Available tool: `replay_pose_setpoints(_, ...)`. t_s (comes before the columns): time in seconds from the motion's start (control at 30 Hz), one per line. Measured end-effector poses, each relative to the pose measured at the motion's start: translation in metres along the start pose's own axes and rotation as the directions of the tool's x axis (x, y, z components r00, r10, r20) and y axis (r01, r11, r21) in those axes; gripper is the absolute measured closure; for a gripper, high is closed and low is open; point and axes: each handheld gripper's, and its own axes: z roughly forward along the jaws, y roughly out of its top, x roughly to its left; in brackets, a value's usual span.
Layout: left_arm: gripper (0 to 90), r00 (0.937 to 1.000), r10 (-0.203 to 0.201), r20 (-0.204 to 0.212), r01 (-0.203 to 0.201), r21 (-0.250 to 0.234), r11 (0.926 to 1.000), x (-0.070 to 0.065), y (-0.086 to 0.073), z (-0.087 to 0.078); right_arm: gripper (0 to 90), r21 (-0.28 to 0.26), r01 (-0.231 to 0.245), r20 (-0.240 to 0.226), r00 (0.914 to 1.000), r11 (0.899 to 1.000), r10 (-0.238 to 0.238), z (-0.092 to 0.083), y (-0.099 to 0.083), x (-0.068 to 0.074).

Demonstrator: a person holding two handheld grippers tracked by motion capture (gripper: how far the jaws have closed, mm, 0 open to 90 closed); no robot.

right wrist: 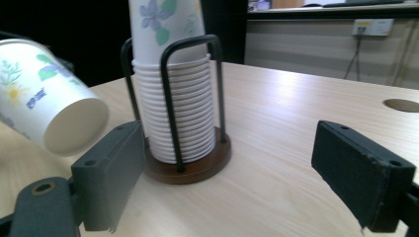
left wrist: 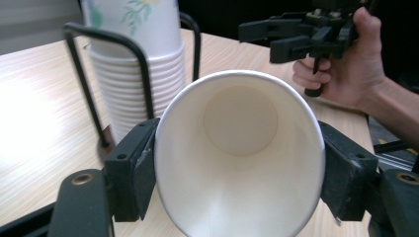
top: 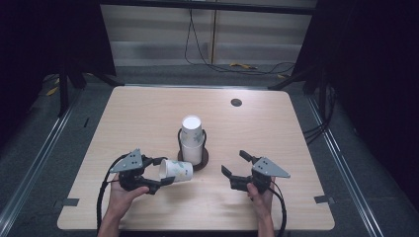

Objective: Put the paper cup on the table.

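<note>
Cup [top: 176,170] of floral-printed paper lay on its side, held off table [top: 148,118], mouth toward left gripper [top: 159,171], base pointing at cup stack [top: 191,140]. Left gripper's pads [left wrist: 143,165] clamped rim from both sides. Stack stood upright in black wire holder [top: 199,159] at table centre, just beside held cup. Right gripper [top: 235,162] hovered near holder's other side, fingers [right wrist: 363,165] wide apart, nothing between.

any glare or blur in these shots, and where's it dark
High view: bright glare on the table's far edge, with black surroundings at both sides. Left gripper view: a washed-out glare patch on the tabletop at left; the cup in the left gripper is sharp at the rim. Right gripper view: the near jaws of the right gripper are soft, the cup stack clearer, the background dark at left.
</note>
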Motion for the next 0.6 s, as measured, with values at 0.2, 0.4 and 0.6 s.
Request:
replay_pose_setpoints(0.2,27.1,0.9996,0.004,-0.028,-0.003,0.025,0.9997,0.005,-0.004,-0.009,12.7,-0.022,-0.025,0.074,0.9969,0.999,0.026,-0.005,-0.003,-0.002)
replay_pose_setpoints(0.4,27.2,0.9982,-0.023,-0.056,0.025,0.039,0.9989,0.014,-0.003,-0.015,12.7,-0.033,-0.036,0.173,0.9841,0.999,0.041,-0.007,-0.012,-0.003)
replay_pose_setpoints(0.6,27.2,0.9957,-0.021,-0.090,0.028,0.080,0.9964,0.026,-0.001,-0.015,12.8,-0.017,-0.018,0.221,0.9751,1.000,0.021,-0.009,-0.016,-0.005)
